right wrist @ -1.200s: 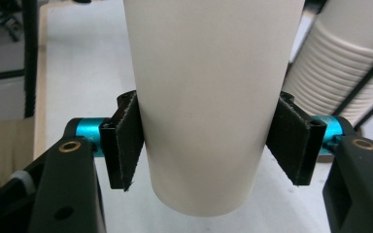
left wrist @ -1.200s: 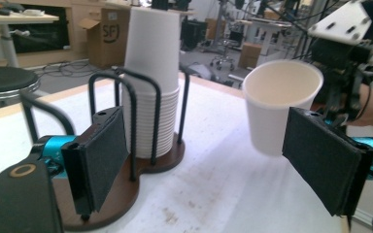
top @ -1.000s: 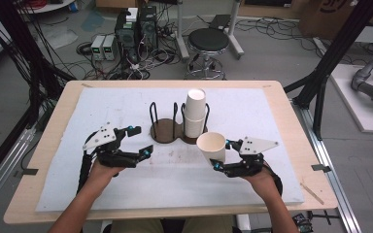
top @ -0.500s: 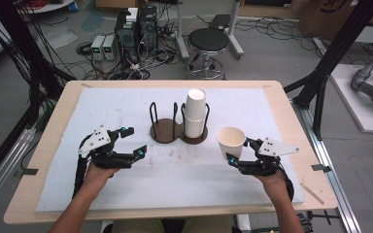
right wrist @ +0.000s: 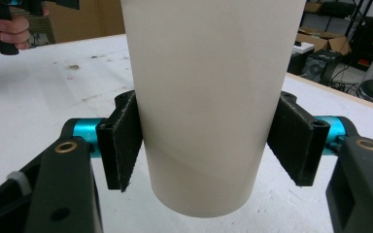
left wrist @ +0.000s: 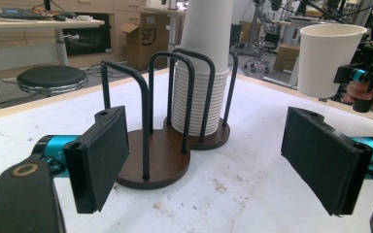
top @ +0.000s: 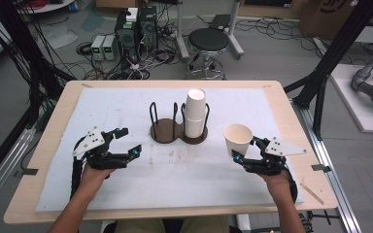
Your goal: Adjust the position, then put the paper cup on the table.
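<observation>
A person sits at a table covered with a white mat (top: 126,194), a hand-held gripper in each hand.

At the left, the left gripper (top: 128,142) hovers low over the mat with its jaws spread wide and nothing between them. They have just been closing a little. Compared with a second ago, this hand has drawn back toward the table's left edge, away from the holder.

In the middle stands a dark wire holder (top: 172,127) with two round bays. Its left bay is bare; its right bay carries a stack (top: 194,112) of white paper cups. Neither has moved.

At the right, the right gripper (top: 243,149) clamps a single paper cup (top: 237,139) upright, a pad pressed on each side of its lower wall. The cup hangs clear of the mat, to the right of the holder. A second ago it was close beside the stack; now it is farther right.

In the left gripper view, the top of the stack (left wrist: 203,63) is cut off by the frame. In the right gripper view, the cup (right wrist: 209,102) is so near that its rim is cut off, and it hides the holder behind it. In the high view, the gripper jaws are small and hard to make out.
</observation>
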The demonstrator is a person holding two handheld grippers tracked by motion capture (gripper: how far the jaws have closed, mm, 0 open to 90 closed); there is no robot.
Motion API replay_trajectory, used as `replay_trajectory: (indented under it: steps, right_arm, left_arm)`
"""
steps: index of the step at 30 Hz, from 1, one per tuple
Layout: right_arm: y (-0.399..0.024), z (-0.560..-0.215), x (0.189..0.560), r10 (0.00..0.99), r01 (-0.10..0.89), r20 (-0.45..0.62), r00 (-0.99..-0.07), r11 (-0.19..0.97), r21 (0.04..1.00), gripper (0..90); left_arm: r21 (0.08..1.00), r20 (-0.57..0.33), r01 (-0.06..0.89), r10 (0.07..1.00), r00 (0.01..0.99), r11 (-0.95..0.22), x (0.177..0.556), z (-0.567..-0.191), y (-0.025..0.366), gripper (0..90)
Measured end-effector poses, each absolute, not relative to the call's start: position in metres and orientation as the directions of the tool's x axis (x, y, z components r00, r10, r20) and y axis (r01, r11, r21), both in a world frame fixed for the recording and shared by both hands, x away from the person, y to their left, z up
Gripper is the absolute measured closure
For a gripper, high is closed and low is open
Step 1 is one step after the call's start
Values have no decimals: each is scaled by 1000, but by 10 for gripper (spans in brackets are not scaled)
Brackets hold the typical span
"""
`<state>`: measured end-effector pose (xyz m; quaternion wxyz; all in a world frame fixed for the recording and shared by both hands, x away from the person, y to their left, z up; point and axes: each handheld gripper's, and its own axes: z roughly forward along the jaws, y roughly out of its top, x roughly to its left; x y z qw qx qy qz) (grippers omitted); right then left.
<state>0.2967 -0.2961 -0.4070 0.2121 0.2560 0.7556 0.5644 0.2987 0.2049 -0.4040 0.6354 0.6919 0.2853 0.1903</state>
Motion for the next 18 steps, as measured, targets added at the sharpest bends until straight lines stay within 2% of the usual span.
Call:
replay_trajectory:
  steps: [7,18]
  right_arm:
    - [-299,-407,298,641,149,-30,-767,223,963,336]
    - [-311,-411,305,717,159,-35,-697,202,966,336]
  left_arm:
    - [987,-94,154,636,766,-40,297,-404,207,173]
    - [986,-100,162,638,764,-40,299,-408,210,173]
